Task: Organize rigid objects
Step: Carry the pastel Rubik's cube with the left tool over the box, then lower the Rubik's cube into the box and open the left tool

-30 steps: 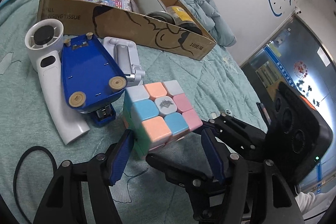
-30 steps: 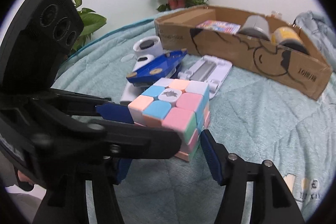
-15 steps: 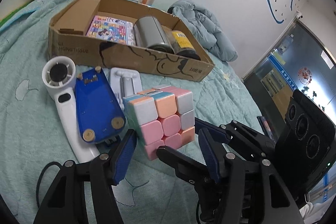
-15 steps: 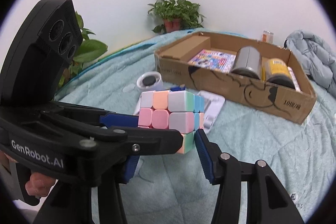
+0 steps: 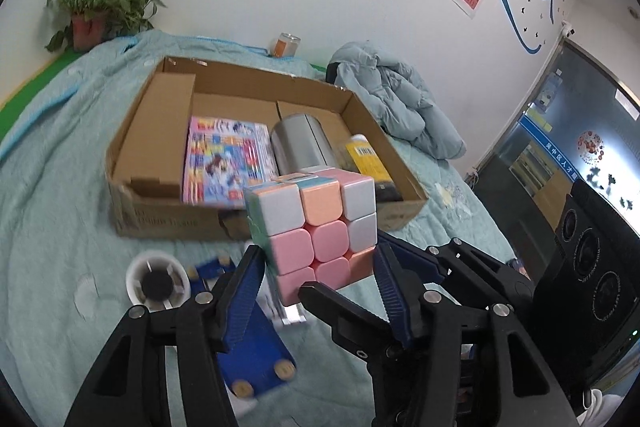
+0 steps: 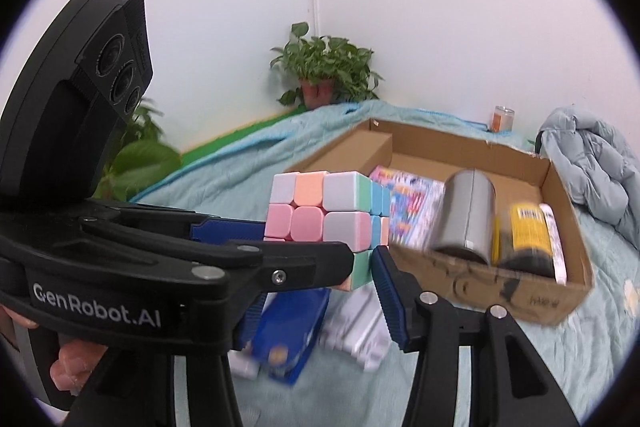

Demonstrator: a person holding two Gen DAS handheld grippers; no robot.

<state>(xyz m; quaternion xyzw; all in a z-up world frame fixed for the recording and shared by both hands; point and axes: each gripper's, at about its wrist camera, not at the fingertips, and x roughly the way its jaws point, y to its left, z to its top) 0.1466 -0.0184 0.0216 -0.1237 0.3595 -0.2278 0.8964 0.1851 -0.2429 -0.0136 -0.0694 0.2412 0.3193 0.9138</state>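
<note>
A pastel puzzle cube hangs in the air above the teal bedding, in front of the cardboard box. My left gripper has its blue pads on the cube's two lower sides, and its jaws are closing on it. In the right wrist view the cube sits between my right gripper's pads; the right pad touches its lower green corner, while the left pad is partly hidden behind the left gripper's black finger. The two grippers cross under the cube.
The box holds a colourful booklet, a silver can and a yellow-labelled bottle. Below the cube lie a blue flat-bottomed item, a white handheld fan and a white stand. A grey jacket lies behind.
Both grippers have risen with the cube, lifting it off the bedding. The cube has tipped so its pink face shows. The box's inside is now seen from above.
</note>
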